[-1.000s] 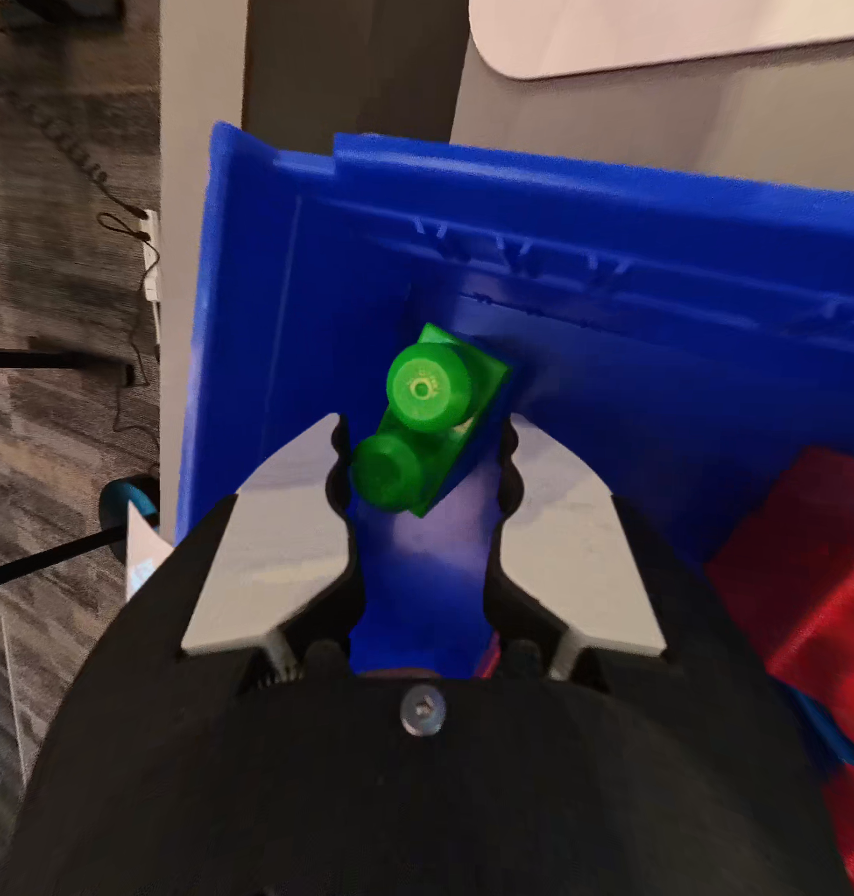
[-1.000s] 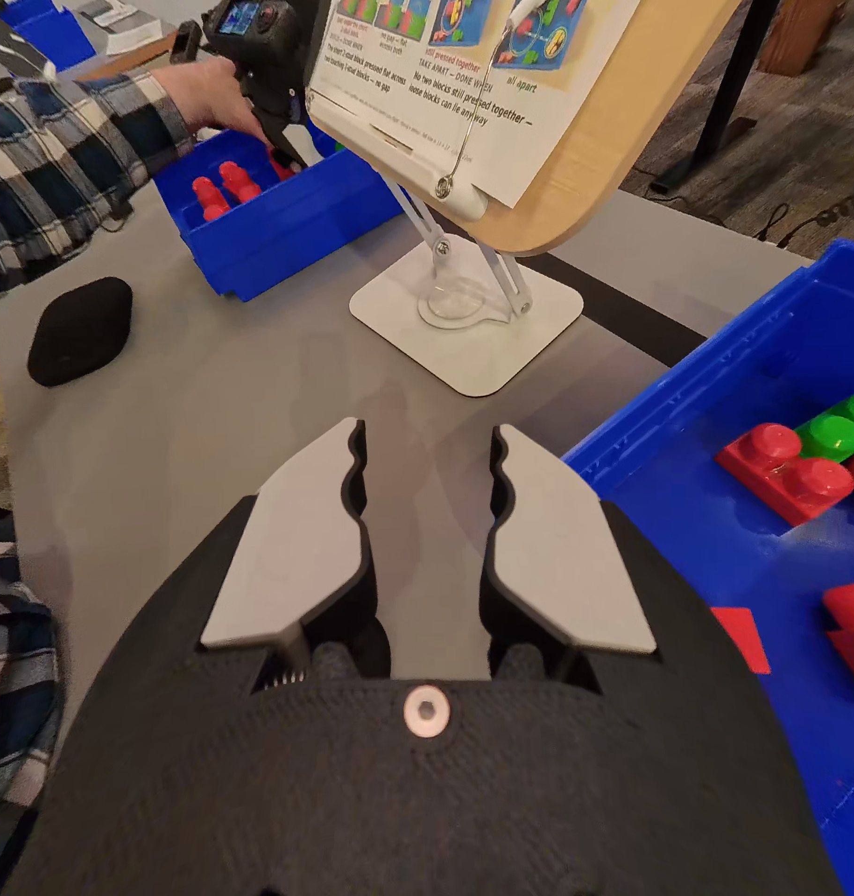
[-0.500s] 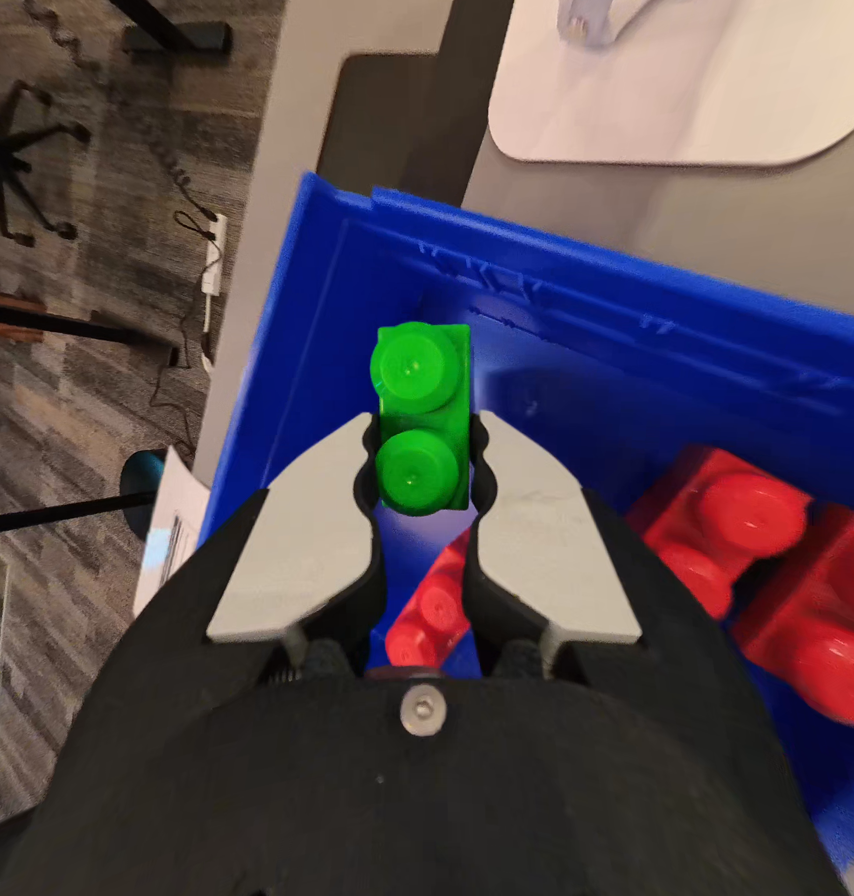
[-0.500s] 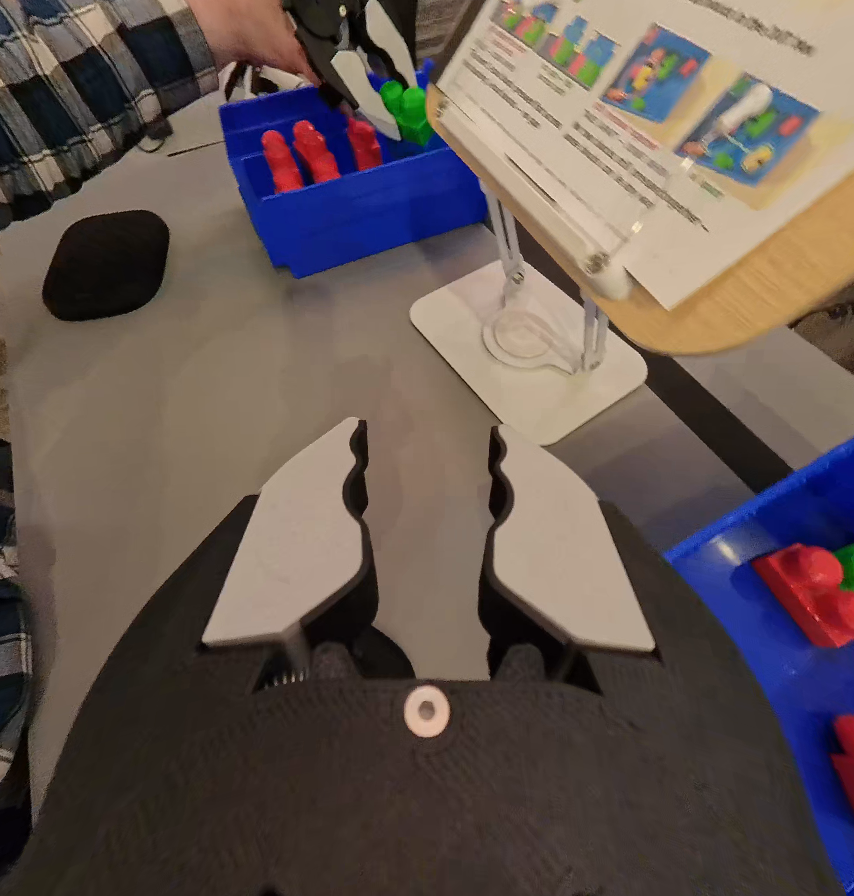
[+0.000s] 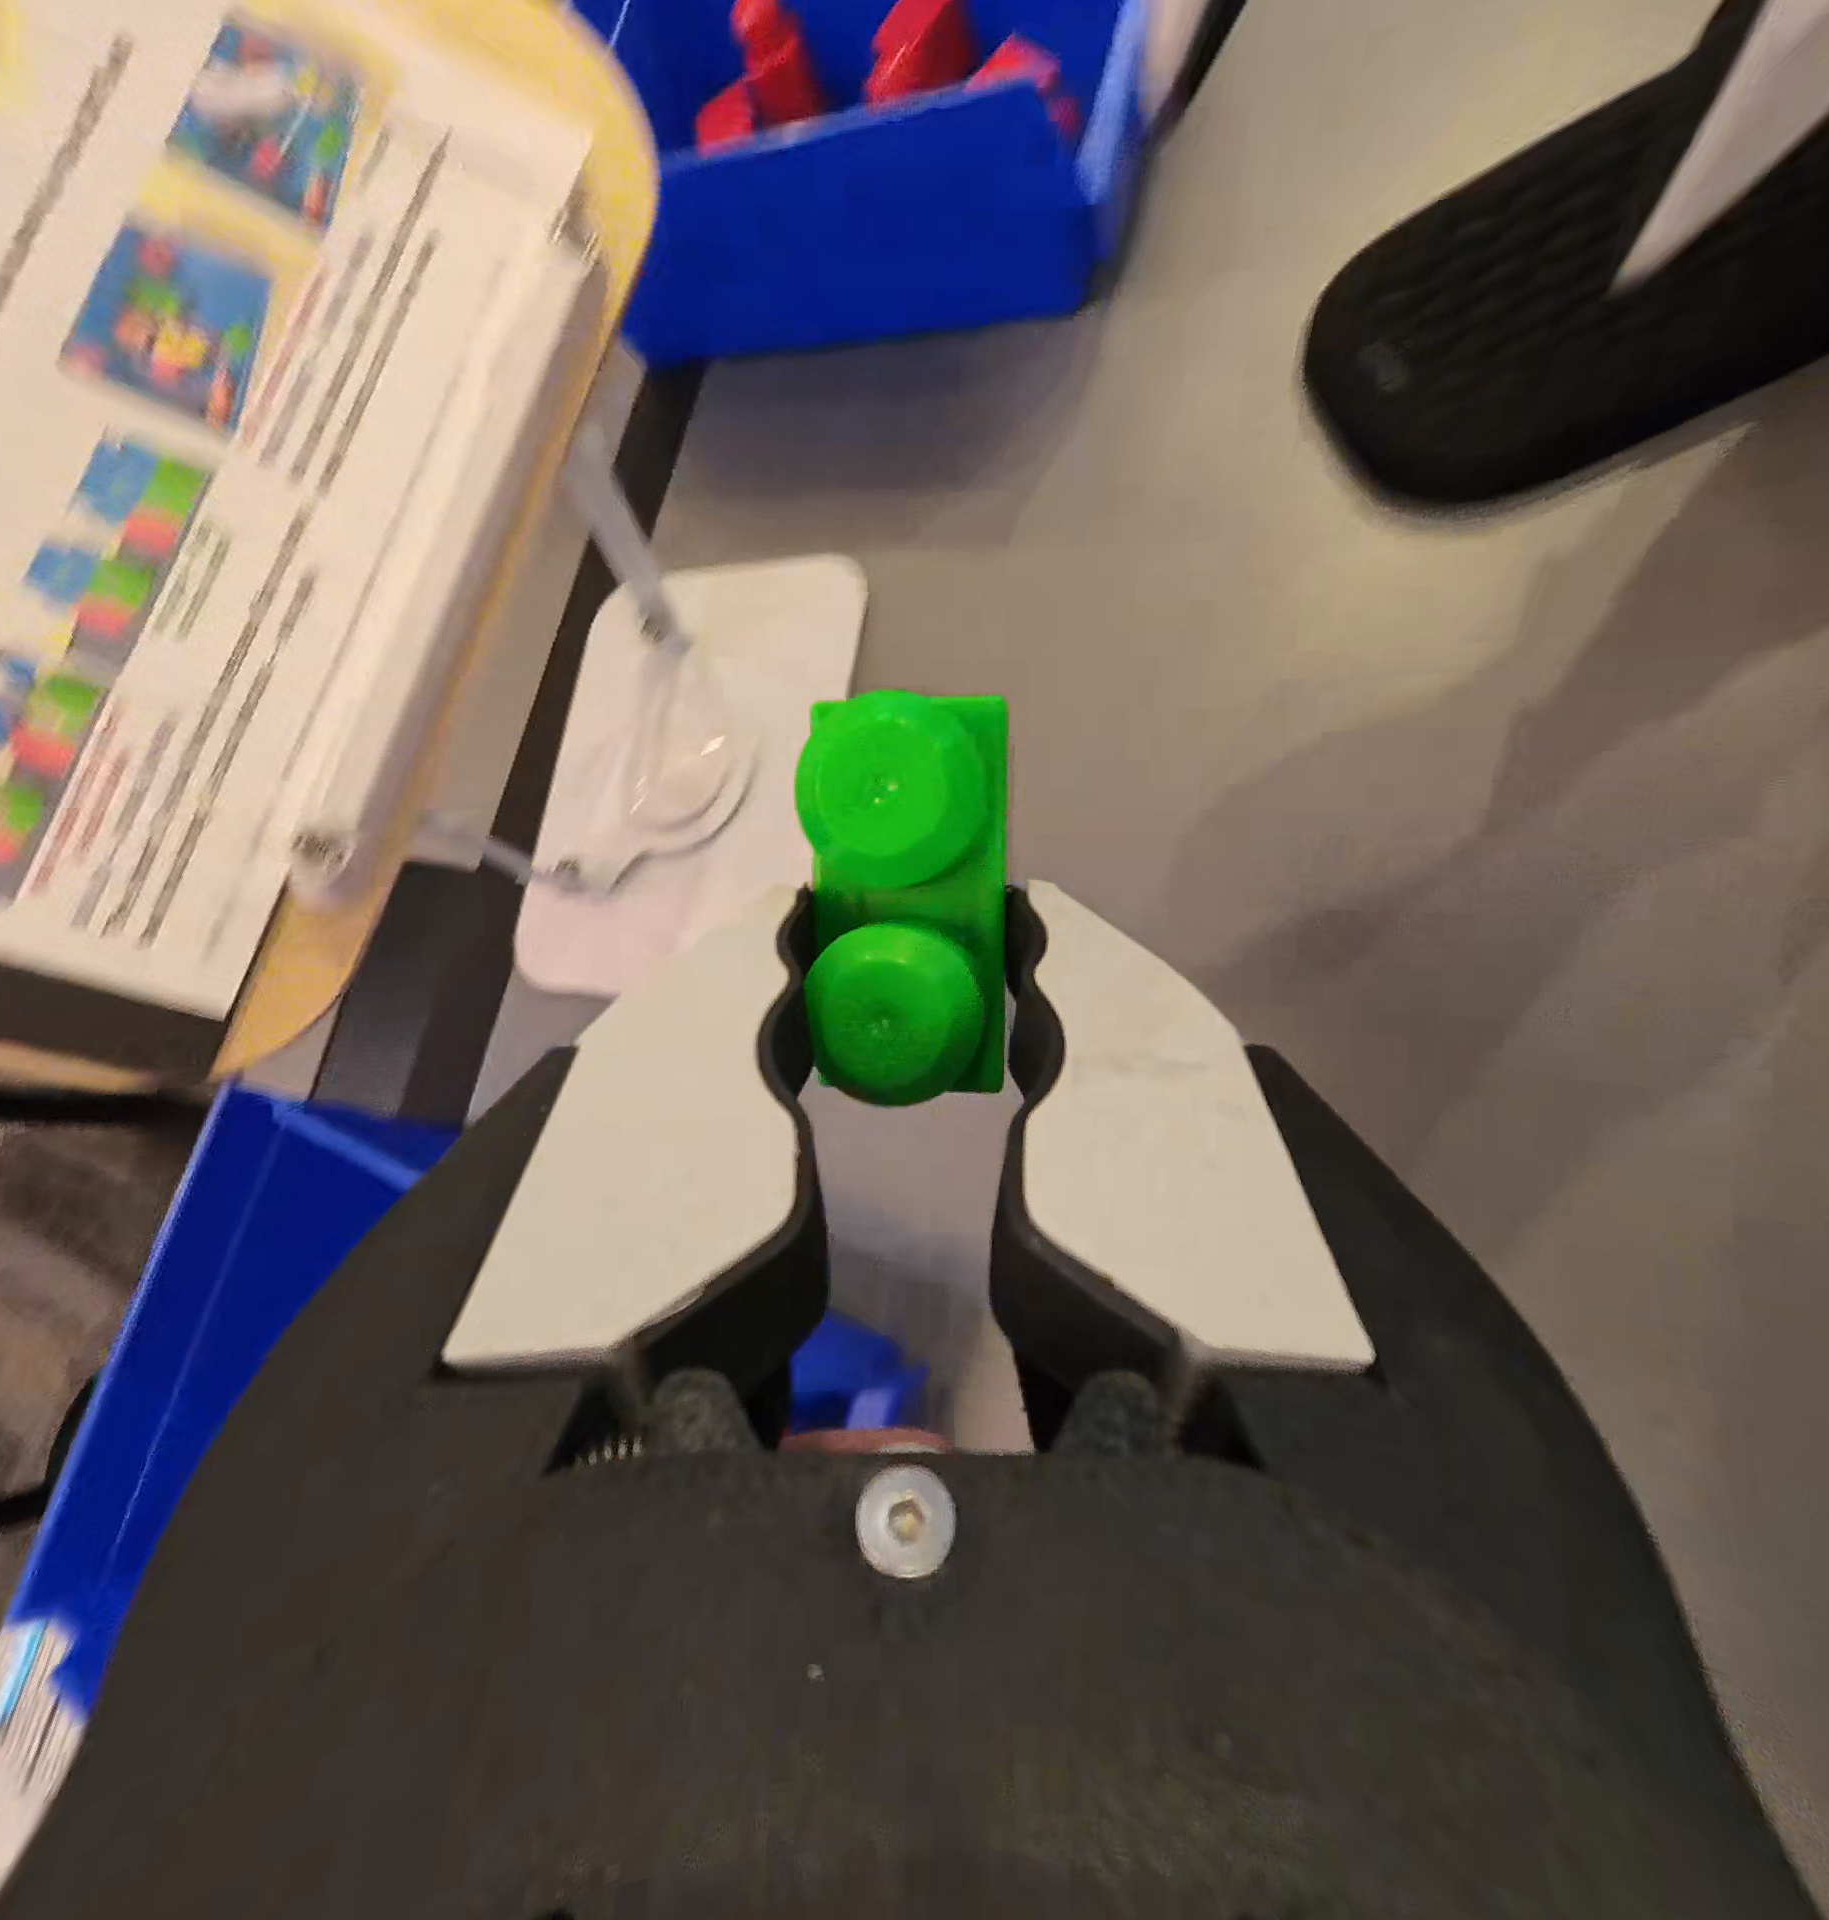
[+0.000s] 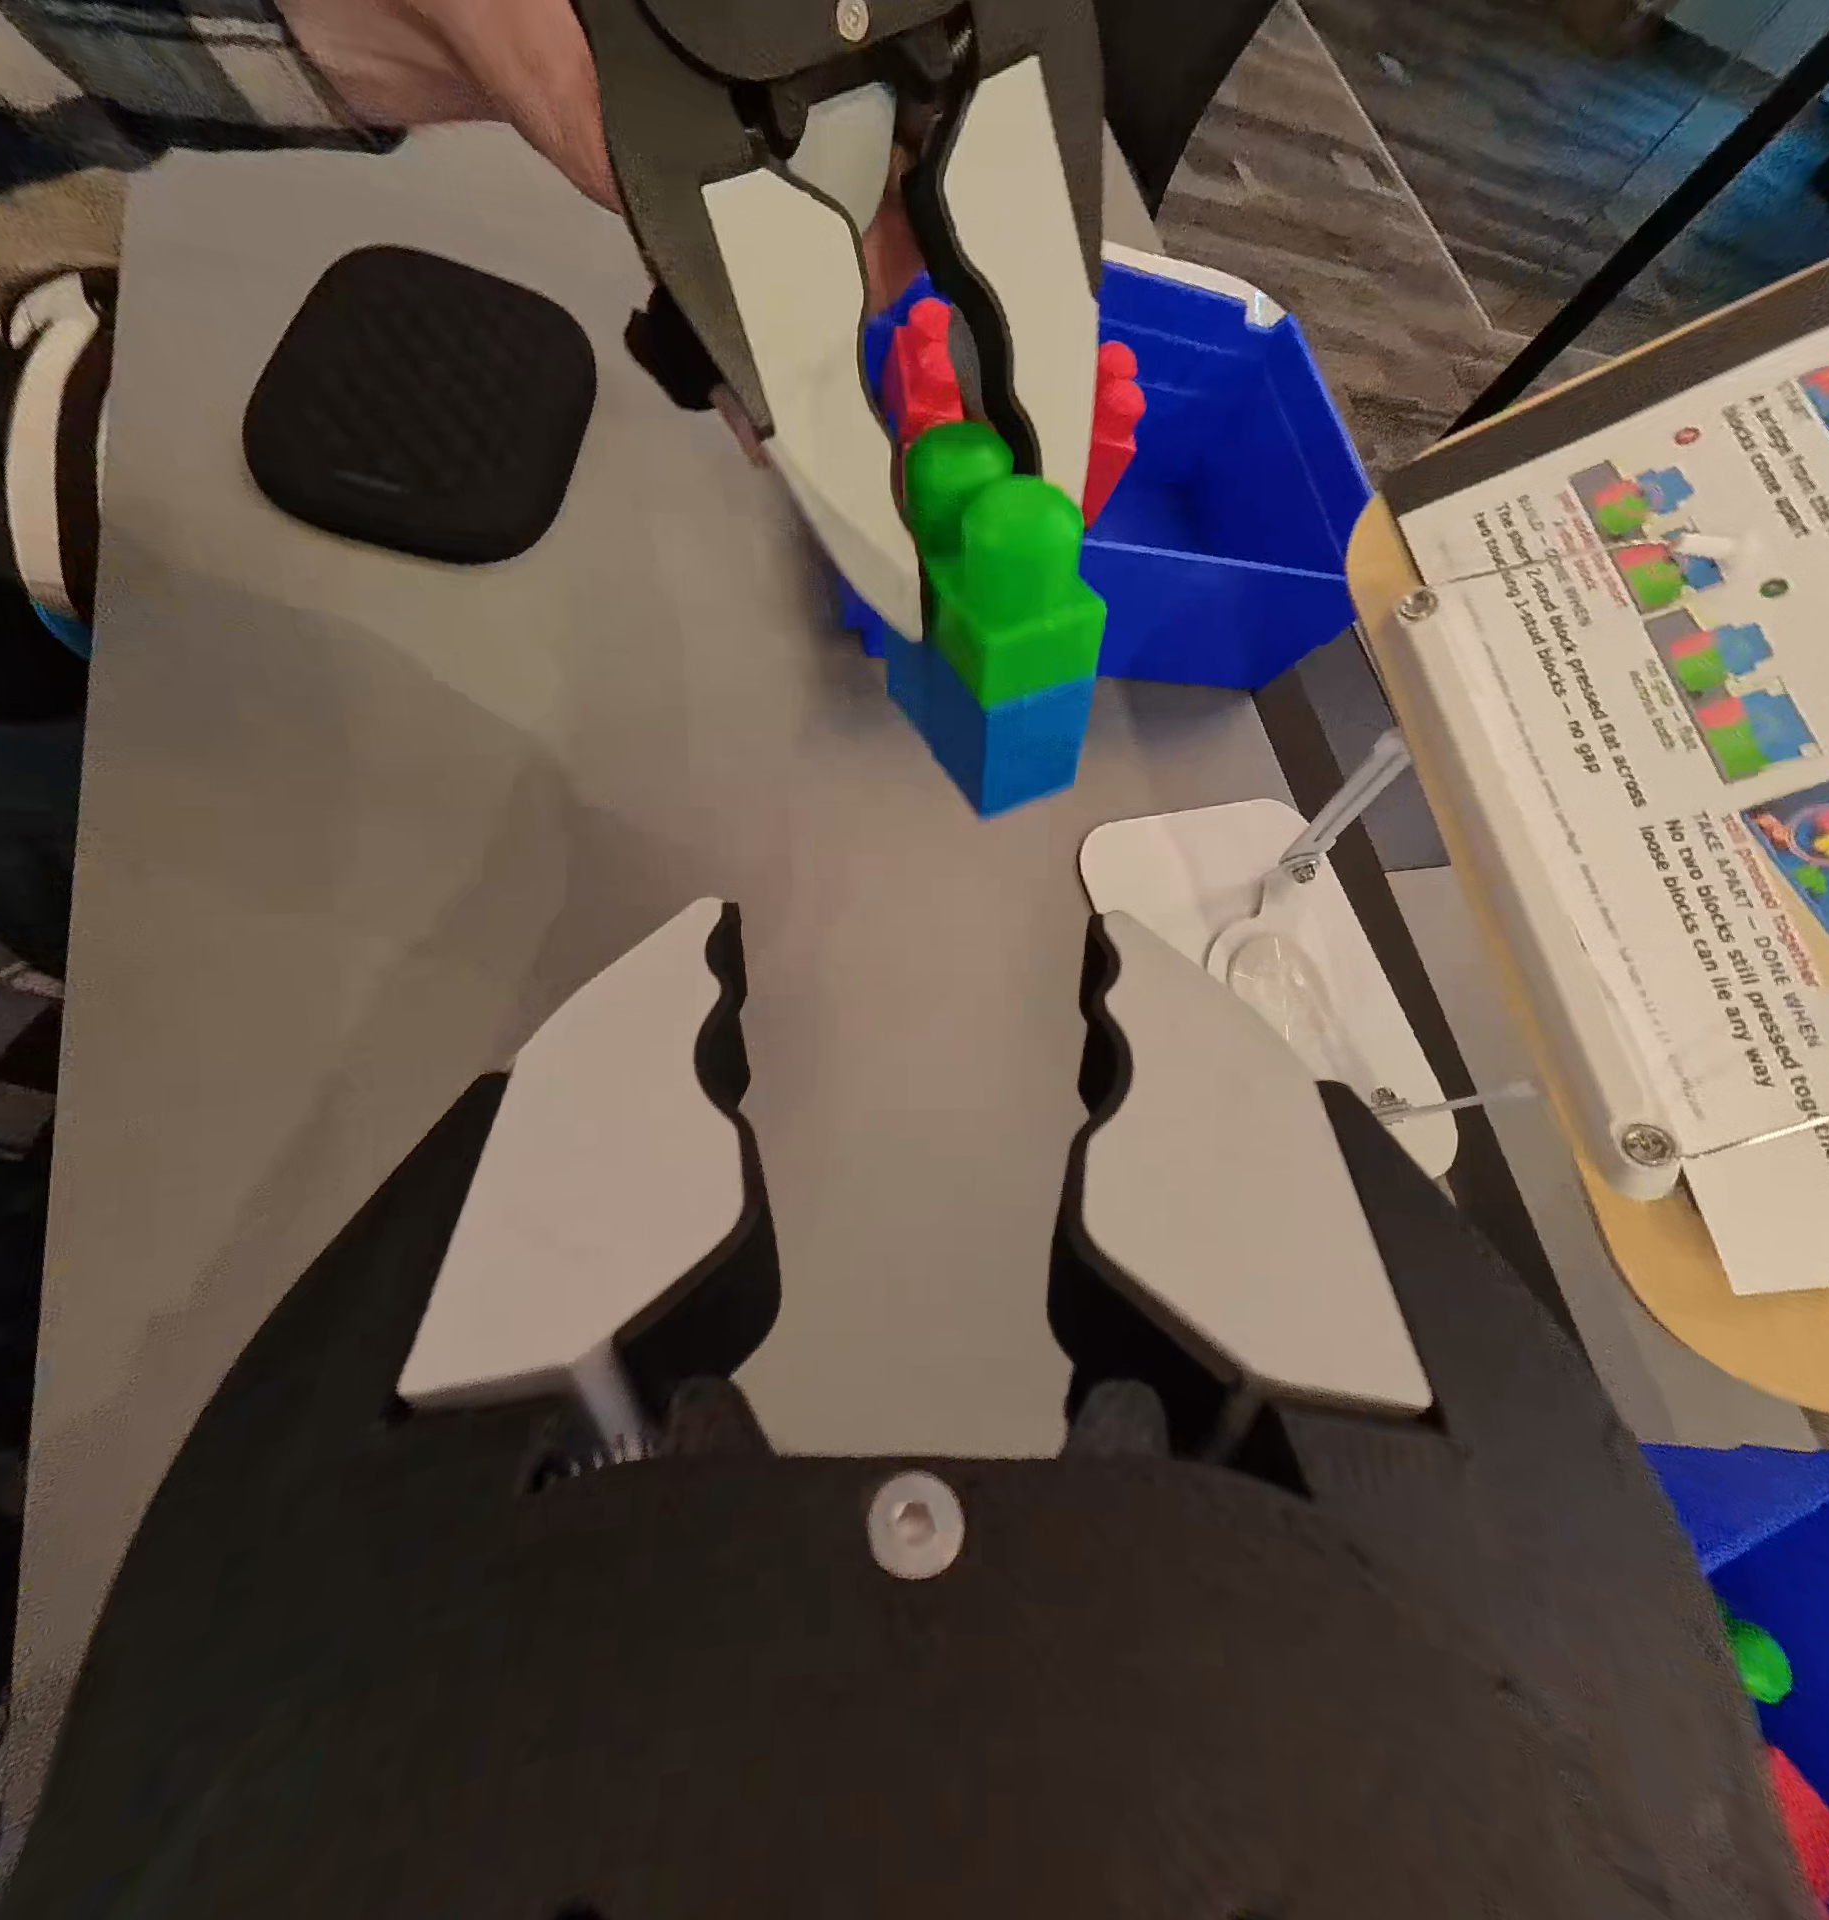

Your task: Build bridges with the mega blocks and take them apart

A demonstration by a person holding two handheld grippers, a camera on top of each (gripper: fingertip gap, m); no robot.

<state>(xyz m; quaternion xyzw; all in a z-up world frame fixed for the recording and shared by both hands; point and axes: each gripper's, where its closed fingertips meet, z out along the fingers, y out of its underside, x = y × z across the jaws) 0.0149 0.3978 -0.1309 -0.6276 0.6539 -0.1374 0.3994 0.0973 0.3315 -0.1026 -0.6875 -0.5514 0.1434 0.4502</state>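
Over the grey table (image 6: pixel 370 831), left claw (image 5: pixel 905 997) clamps a green block (image 5: pixel 905 904) (on blue blocks (image 6: pixel 1003 738)); right claw (image 6: pixel 910 1029) gapes bare

**Count of things on the table**

Two grippers (image 6: pixel 910 997) (image 6: pixel 977 457) are showing. One green block (image 6: pixel 1003 582) is sitting on one blue block (image 6: pixel 1024 738). Two blue bins (image 6: pixel 1232 582) (image 6: pixel 1803 1579) are holding several red blocks (image 6: pixel 1112 426), too bunched to count. One black pad (image 6: pixel 416 400) and one instruction stand (image 6: pixel 1658 790) are standing nearby.
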